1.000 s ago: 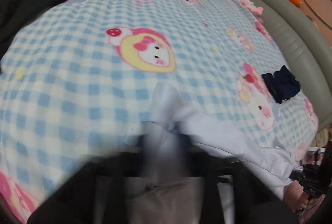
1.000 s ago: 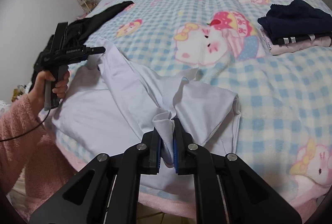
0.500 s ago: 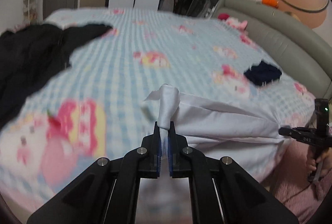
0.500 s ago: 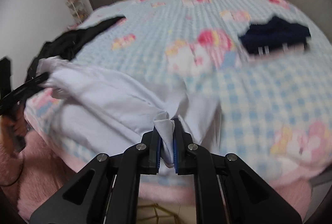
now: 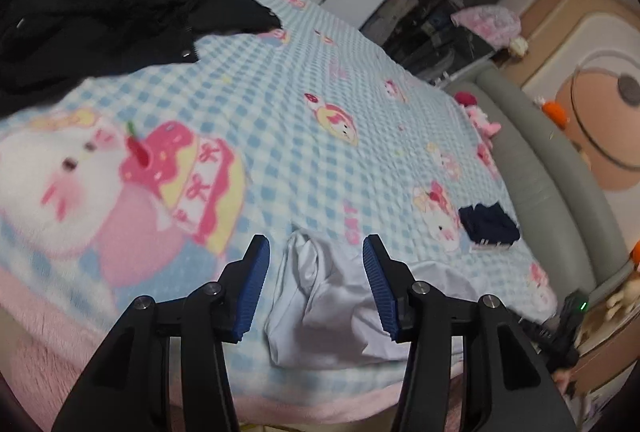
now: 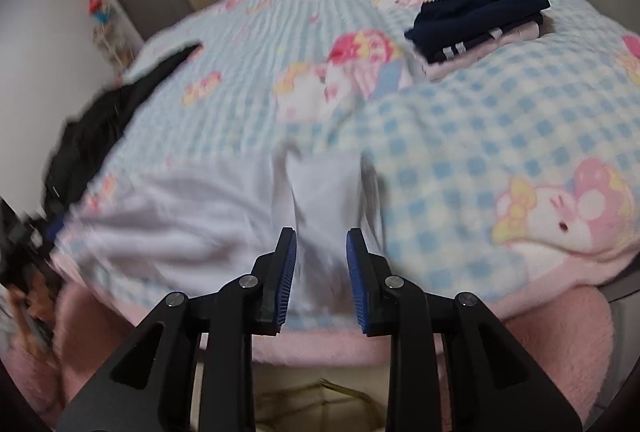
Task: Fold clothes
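Note:
A white garment (image 5: 320, 304) lies crumpled at the near edge of the bed, on a blue checked blanket (image 5: 280, 135). My left gripper (image 5: 316, 252) hovers over one end of it, its jaws opening, the cloth lying loose below and between them with no pad pressing it. In the right wrist view the same white garment (image 6: 224, 216) spreads along the bed edge. My right gripper (image 6: 322, 240) is above its right end, jaws opening, blue pads apart and off the cloth.
A black jacket (image 5: 104, 11) is heaped at the far left of the bed. A folded navy garment (image 6: 476, 15) sits on a pink one at the far right. A grey padded headboard (image 5: 560, 175) borders the right side. A pink fluffy sleeve (image 6: 560, 344) is below the bed edge.
Both grippers were shut on pinched corners of the white garment; now both have let go and stand open. The cloth has dropped onto the bed edge. The left gripper swung and rose.

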`<state>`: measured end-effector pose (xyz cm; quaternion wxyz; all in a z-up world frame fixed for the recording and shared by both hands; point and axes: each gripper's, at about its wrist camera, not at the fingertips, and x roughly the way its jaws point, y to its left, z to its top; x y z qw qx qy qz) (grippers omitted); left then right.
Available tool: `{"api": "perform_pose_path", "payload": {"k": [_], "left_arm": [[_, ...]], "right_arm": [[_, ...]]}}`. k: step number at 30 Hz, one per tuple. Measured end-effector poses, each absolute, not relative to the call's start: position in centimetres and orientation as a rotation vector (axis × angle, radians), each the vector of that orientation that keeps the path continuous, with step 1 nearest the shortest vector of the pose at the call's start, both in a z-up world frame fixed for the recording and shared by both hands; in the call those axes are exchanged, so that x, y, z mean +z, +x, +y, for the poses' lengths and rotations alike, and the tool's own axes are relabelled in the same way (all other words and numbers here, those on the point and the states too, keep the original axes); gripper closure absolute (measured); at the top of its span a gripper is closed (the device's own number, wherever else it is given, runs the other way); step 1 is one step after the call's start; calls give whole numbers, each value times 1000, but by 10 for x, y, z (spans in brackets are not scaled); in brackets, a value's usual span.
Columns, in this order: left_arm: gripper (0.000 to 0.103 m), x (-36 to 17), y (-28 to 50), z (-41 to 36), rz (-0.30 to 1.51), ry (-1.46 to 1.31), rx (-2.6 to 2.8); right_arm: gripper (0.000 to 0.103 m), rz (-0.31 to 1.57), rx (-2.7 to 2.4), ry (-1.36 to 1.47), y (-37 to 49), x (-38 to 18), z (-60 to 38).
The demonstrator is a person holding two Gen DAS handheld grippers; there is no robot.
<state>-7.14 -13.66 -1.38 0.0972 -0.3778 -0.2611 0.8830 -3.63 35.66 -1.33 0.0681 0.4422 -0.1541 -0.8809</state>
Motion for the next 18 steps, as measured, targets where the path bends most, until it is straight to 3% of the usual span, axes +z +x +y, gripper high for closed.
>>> {"api": "perform_pose_path", "payload": {"k": [9,15,16,18], "left_arm": [[51,-58,-63,-86,-344,-1541,2586],[53,-59,-33,-106,-503,-1502,2521],[52,-57,-32,-109,-571,-1456,2494],[52,-59,-35,-116,-737,-1397,2434]], "right_arm": [[75,-244,-2550,1527,-59,-54,298],[72,-271,-2521,1589,-26,-62,332],[69,-305,-2532,1567,-23,-56,339],[50,-416,-2551,1503,-20,-46,352]]}}
